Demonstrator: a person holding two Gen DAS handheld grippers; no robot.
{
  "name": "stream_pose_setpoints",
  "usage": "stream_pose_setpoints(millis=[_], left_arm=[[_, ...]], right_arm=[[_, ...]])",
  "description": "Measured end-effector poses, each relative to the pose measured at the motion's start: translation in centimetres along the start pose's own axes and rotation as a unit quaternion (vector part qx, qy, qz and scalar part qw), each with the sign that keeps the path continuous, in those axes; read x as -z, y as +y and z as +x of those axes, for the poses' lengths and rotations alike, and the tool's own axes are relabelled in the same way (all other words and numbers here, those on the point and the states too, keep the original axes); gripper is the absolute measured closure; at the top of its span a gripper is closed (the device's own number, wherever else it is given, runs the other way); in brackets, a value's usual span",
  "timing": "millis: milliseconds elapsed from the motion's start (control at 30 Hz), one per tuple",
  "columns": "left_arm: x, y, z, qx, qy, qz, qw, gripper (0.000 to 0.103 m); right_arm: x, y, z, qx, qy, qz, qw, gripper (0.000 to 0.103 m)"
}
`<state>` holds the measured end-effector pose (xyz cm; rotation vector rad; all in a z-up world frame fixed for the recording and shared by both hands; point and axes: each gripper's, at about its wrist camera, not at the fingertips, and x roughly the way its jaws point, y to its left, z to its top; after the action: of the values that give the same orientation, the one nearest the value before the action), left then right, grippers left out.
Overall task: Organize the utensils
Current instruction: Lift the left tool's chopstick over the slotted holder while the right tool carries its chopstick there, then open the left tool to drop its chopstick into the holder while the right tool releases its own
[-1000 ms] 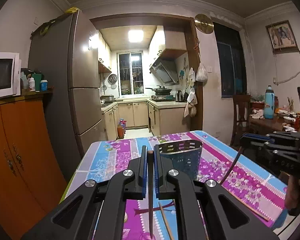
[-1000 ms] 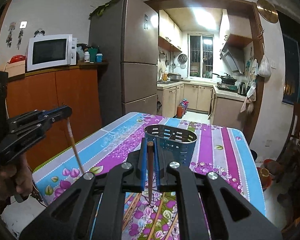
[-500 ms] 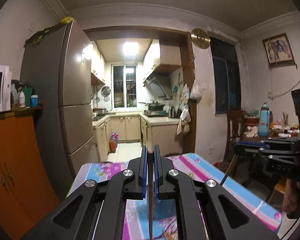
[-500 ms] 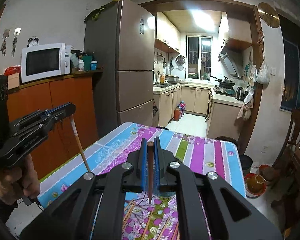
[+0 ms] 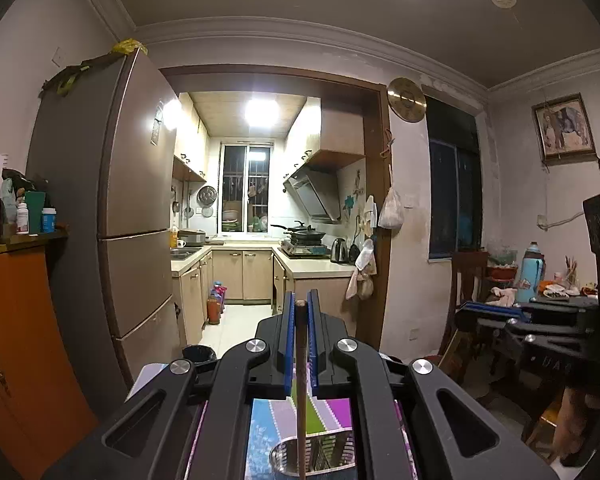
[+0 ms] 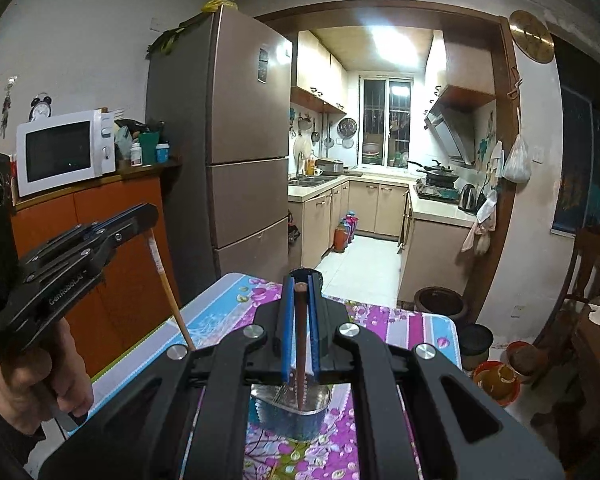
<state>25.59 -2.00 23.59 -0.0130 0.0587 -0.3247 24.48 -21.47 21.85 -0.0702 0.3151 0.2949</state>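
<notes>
My left gripper [image 5: 300, 306] is shut on a light wooden chopstick [image 5: 301, 400] that hangs down over the metal utensil holder [image 5: 312, 454] at the bottom of the left wrist view. My right gripper [image 6: 300, 280] is shut on a dark brown chopstick [image 6: 300, 352] whose lower tip is over or just inside the holder [image 6: 290, 412] below it. In the right wrist view the left gripper [image 6: 140, 216] shows at the left, with its chopstick [image 6: 168, 288] slanting down toward the table.
The holder stands on a table with a floral striped cloth [image 6: 412, 324]. An orange cabinet [image 6: 80, 240] with a microwave [image 6: 64, 152] and a tall fridge [image 6: 236, 152] stand to the left. A chair and a cluttered side table [image 5: 540, 300] are at the right.
Both grippers have risen and moved forward over the table. The utensil holder has gone from in front of the fingers to under them. Both keep their chopsticks.
</notes>
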Motion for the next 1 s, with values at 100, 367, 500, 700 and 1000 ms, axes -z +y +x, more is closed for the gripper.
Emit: stream_pose_setpoints(millis=[100, 367, 500, 700, 1000], left_arm=[[-0.3, 0.0, 1.4, -0.002, 0.001, -0.003, 1.0, 0.096], [1.8, 0.8, 5.4, -0.01, 0.023, -0.016, 0.9996, 0.096], [3.8, 1.4, 7.6, -0.013, 0.048, -0.023, 0.9985, 0.096], [6.3, 2.3, 9.8, -0.022, 0.074, -0.024, 0.9967, 0.096], [7.6, 3.2, 11.3, -0.034, 0.094, -0.023, 0.9947, 0.092]], right_arm=[[-0.3, -0.1, 1.4, 0.002, 0.004, 0.001, 1.0, 0.098], [1.1, -0.5, 6.1, -0.001, 0.041, 0.011, 0.999, 0.098], [2.9, -0.9, 8.1, -0.002, 0.064, 0.017, 0.998, 0.098], [4.6, -1.9, 9.9, -0.003, 0.086, 0.032, 0.996, 0.097], [5.5, -3.0, 11.0, -0.004, 0.098, 0.054, 0.994, 0.097]])
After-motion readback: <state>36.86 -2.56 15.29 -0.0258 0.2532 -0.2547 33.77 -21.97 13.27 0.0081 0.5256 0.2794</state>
